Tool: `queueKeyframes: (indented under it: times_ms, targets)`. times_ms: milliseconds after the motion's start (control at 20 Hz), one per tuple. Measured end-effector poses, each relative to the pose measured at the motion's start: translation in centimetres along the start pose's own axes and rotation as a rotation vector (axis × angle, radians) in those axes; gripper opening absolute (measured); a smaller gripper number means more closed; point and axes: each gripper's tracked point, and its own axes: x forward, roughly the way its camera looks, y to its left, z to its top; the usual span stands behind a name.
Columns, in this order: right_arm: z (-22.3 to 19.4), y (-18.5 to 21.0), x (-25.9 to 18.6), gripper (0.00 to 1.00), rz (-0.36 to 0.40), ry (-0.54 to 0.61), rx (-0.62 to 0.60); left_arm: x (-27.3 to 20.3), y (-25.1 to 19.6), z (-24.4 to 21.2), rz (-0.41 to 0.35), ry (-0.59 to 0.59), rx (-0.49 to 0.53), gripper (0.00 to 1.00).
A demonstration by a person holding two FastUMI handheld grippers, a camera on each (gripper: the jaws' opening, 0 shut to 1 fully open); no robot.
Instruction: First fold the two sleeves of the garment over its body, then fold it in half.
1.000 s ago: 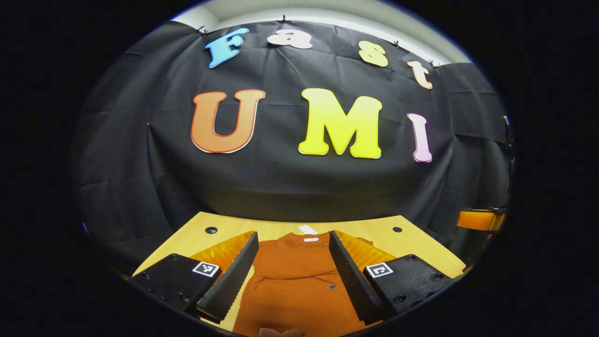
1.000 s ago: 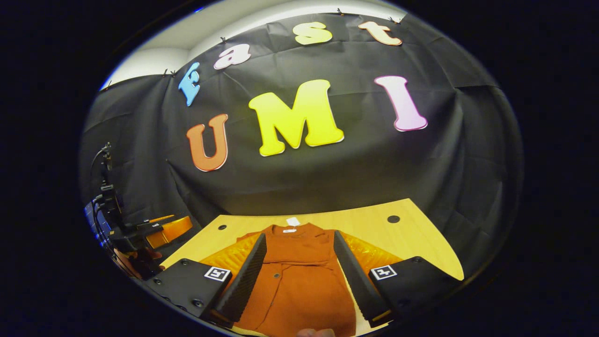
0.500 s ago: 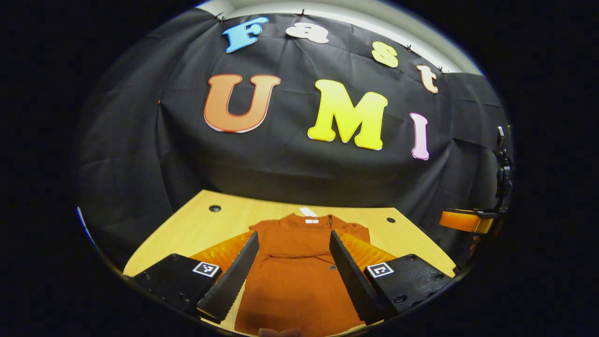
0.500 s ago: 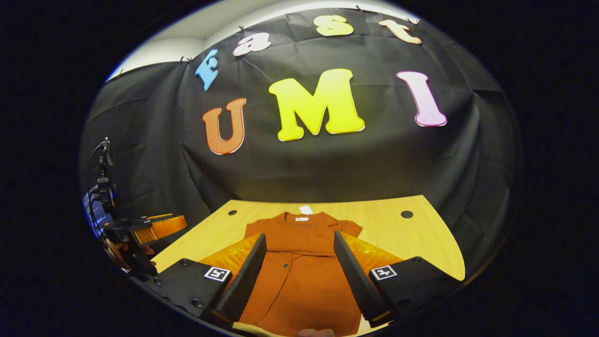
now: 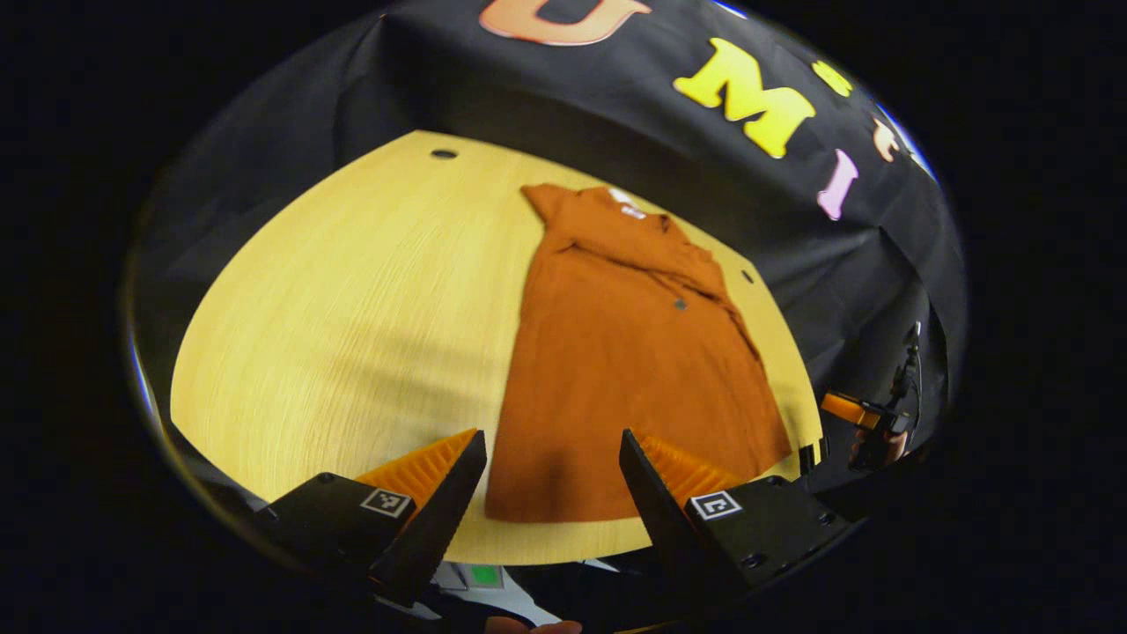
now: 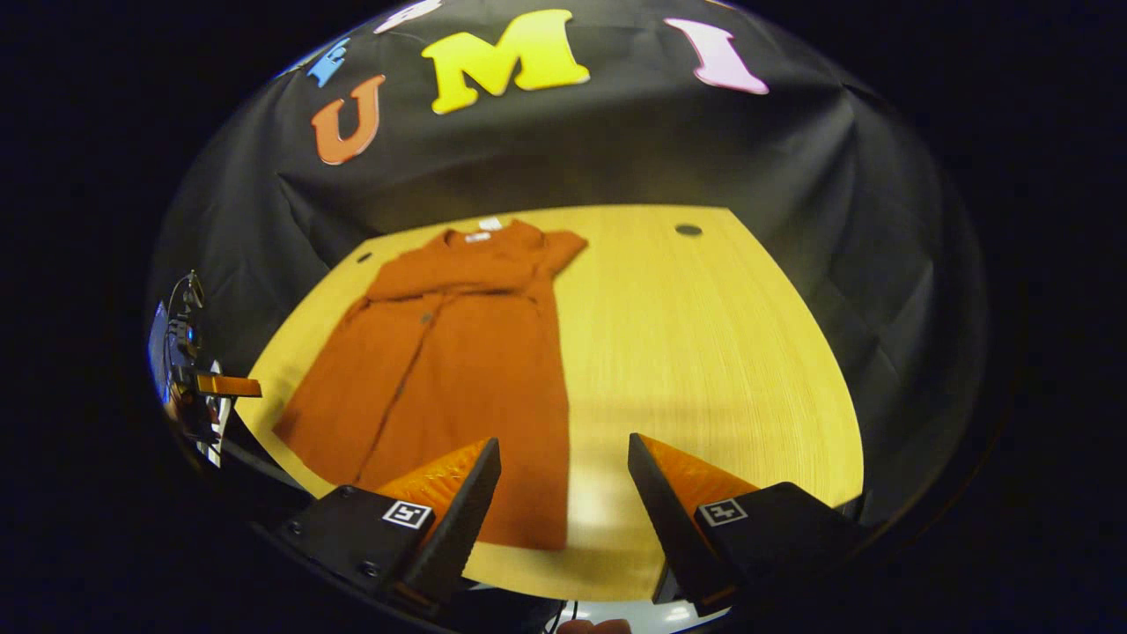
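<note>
shirt: orange button-up shirt [image 5: 629, 352] flat on wooden table [image 5: 352, 308], collar far, hem near, long axis running near-far
left gripper [image 5: 550, 480]: jaws apart, empty, above hem
right gripper [image 6: 563, 484]: spread, empty, just right of shirt's right edge

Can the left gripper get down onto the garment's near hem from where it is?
Probably yes: the left gripper is open above the garment, nothing lying between them on the table.

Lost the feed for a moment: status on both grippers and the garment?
Left gripper open, above the hem. Right gripper open, holding nothing. Rust-orange short-sleeved garment flat on the pale wooden table, sleeves folded in, not halved. Nothing in the way.
</note>
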Motion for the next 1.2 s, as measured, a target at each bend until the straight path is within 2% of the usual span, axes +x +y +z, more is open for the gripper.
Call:
queueKeyframes:
  times_ms: [200,350,400,650,800,950,1050,1100,1150,1200]
  targets:
    - [-3.6,-0.4,1.3,0.94,-0.051,0.072,0.005,0.8,0.6,-2.4,-0.037,0.057,-0.089,0.99]
    - [-4.5,0.2,2.0,0.94,-0.055,0.076,0.017,1.3,1.0,-3.8,-0.032,0.096,-0.072,0.99]
    - [-4.9,0.2,2.2,0.94,-0.059,0.081,0.019,1.4,0.9,-3.5,-0.041,0.070,-0.069,0.98]
    - [-6.2,1.9,4.7,0.94,-0.072,0.113,0.000,2.3,-1.0,-4.0,-0.093,0.089,-0.133,0.95]
    - [-6.5,2.2,4.7,0.94,-0.099,0.116,-0.037,2.7,-2.0,-4.6,-0.105,0.104,-0.140,0.81]
    - [-6.6,2.4,4.8,0.95,-0.124,0.121,-0.055,3.4,-2.5,-4.8,-0.106,0.123,-0.142,0.74]
    - [-6.8,3.1,5.0,0.91,-0.122,0.127,-0.059,3.9,-2.8,-5.2,-0.106,0.163,-0.121,0.68]
    - [-6.7,3.7,4.8,0.73,-0.118,0.129,-0.058,4.2,-2.5,-5.2,-0.087,0.176,-0.112,0.60]
    - [-6.9,4.4,5.1,0.67,-0.102,0.135,-0.063,4.4,-2.3,-5.1,-0.079,0.184,-0.115,0.51]
    - [-6.9,5.1,5.0,0.47,-0.080,0.135,-0.053,4.5,-2.4,-5.1,-0.076,0.187,-0.114,0.10]
